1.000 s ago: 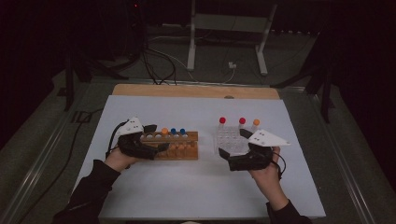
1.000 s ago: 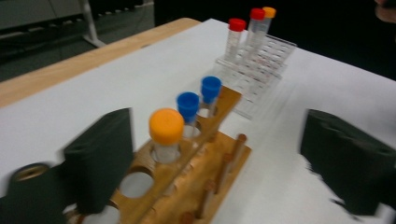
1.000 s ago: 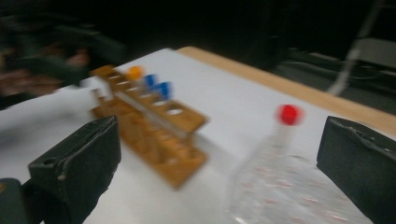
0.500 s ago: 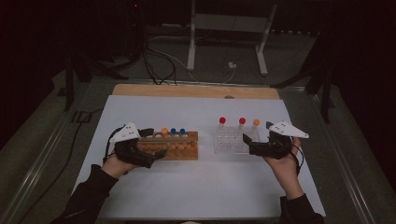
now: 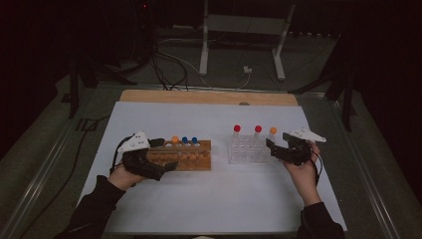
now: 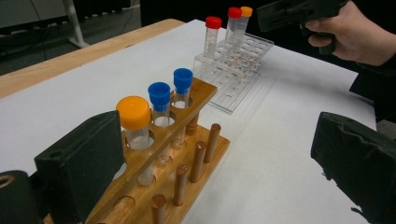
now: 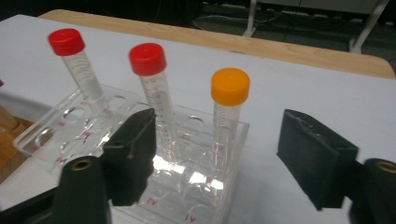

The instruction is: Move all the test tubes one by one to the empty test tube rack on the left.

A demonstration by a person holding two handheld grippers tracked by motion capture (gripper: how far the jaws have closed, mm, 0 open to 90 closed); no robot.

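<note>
Both grippers hanging by the tube racks
left gripper (image 5: pixel 166 154) released at 9 o'clock beside wooden rack (image 5: pixel 191 155); right gripper (image 5: pixel 271 148) released at 3 beside clear rack (image 5: pixel 249 149), holding nothing

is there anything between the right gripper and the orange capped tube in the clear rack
Nothing visible. The right gripper is open, and the orange-capped clear plastic tube stands in the gap straight ahead. The nearest red-capped tube sits off toward one of the fingers, beside the path, not across it.

Dim room, lit table

The white table (image 5: pixel 214 199) is brightest (surroundings nearly black); near black jaws blur softly; glare glints on the clear rack (image 7: pixel 168 163).
</note>
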